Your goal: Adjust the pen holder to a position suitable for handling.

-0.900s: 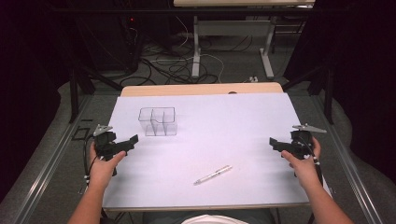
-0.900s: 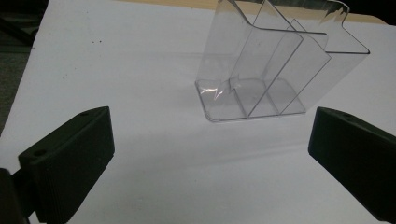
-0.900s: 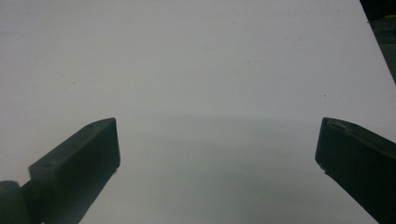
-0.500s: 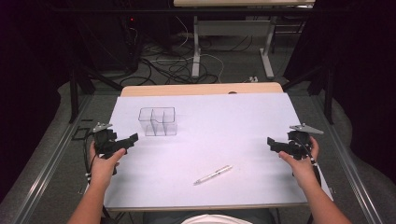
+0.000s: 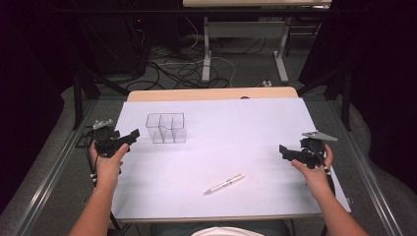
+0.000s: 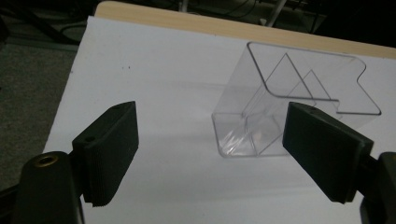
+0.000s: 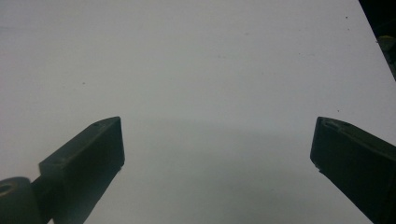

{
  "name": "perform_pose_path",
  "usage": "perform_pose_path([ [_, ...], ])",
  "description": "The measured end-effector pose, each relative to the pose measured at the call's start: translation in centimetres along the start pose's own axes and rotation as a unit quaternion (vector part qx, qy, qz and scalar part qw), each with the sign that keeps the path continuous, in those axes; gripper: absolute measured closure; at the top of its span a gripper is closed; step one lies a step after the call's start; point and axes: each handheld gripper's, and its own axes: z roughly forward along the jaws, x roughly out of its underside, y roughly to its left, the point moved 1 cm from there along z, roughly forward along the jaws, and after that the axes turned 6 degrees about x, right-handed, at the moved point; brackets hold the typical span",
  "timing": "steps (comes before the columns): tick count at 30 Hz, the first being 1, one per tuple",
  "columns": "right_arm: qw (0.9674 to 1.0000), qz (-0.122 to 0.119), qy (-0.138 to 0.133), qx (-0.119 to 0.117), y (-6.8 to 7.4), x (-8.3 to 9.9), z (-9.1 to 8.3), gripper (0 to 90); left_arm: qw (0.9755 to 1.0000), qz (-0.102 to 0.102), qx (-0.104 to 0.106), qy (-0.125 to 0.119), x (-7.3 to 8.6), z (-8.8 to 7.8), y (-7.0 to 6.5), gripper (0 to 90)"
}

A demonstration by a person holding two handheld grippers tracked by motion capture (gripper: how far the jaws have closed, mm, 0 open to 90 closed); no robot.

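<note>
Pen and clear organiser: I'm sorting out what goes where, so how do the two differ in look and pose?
The pen is slim, white and opaque, lying flat; the clear organiser is boxy, see-through and stands upright with inner dividers. The pen lies near the front edge, the organiser farther back at the left. Both rest untouched on the white table.
</note>
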Motion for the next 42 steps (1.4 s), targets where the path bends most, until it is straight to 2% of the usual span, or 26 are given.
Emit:
perform_pose_path([
  [3,1.0,0.003,0.003,-0.002,0.1,0.0,0.0,3.8,0.9997,0.015,-0.017,-0.004,-0.8,0.0,-0.3,21.0],
  [4,1.0,0.004,0.002,-0.003,0.2,0.0,0.1,4.0,0.9997,0.015,-0.015,-0.009,-1.2,0.0,-0.4,21.9],
  [5,1.0,0.0,0.001,-0.004,0.3,0.0,0.1,4.7,0.9997,0.016,-0.016,-0.007,-1.5,0.1,-0.4,25.5],
  [7,1.0,0.0,0.001,-0.005,0.3,0.1,0.0,5.3,0.9997,0.019,-0.016,-0.003,-2.3,0.3,-0.7,27.1],
  [10,1.0,0.003,0.005,-0.005,0.3,0.1,0.1,6.3,0.9996,0.013,-0.026,-0.002,-2.8,0.6,-0.9,34.8],
  [13,0.9999,0.004,0.008,-0.006,0.2,0.2,0.1,6.5,0.9996,0.001,-0.026,-0.004,-3.6,0.8,-1.0,41.7],
  [15,0.9999,0.004,0.009,-0.006,0.1,0.2,0.1,6.5,0.9999,-0.003,-0.017,0.0,-4.5,1.0,-1.0,46.0],
  [19,0.9999,0.007,0.013,-0.007,0.1,0.3,0.2,7.5,0.9998,0.006,-0.019,0.006,-5.2,1.4,-1.1,52.6],
  [23,0.9998,0.01,0.016,-0.009,0.1,0.3,0.2,8.3,0.9994,0.016,-0.03,0.012,-5.9,2.1,-1.3,54.2],
  [24,0.9998,0.012,0.015,-0.008,0.1,0.4,0.3,8.7,0.9994,0.013,-0.029,0.014,-6.0,2.4,-1.4,54.5],
  [25,0.9998,0.011,0.016,-0.01,0.1,0.4,0.3,9.8,0.9991,0.013,-0.033,0.022,-6.1,2.9,-1.4,54.8],
  [30,0.9997,0.012,0.019,-0.011,0.2,0.4,0.3,10.0,0.9984,0.027,-0.038,0.032,-6.2,3.9,-1.6,55.4],
  [31,0.9997,0.011,0.019,-0.011,0.2,0.5,0.3,10.2,0.9981,0.029,-0.043,0.034,-6.2,4.1,-1.7,56.3],
  [34,0.9996,0.012,0.021,-0.012,0.1,0.5,0.4,10.7,0.9979,0.023,-0.039,0.046,-6.1,4.7,-1.5,59.4],
  [36,0.9996,0.012,0.021,-0.012,0.1,0.5,0.4,10.8,0.9967,0.028,-0.046,0.06,-6.0,5.1,-1.5,59.9],
  [40,0.9997,0.014,0.02,-0.01,0.1,0.5,0.4,10.8,0.9962,0.019,-0.048,0.07,-5.7,5.6,-1.5,63.1],
  [42,0.9997,0.013,0.018,-0.01,0.1,0.5,0.4,10.7,0.9961,0.02,-0.044,0.074,-5.6,5.9,-1.7,68.6],
])
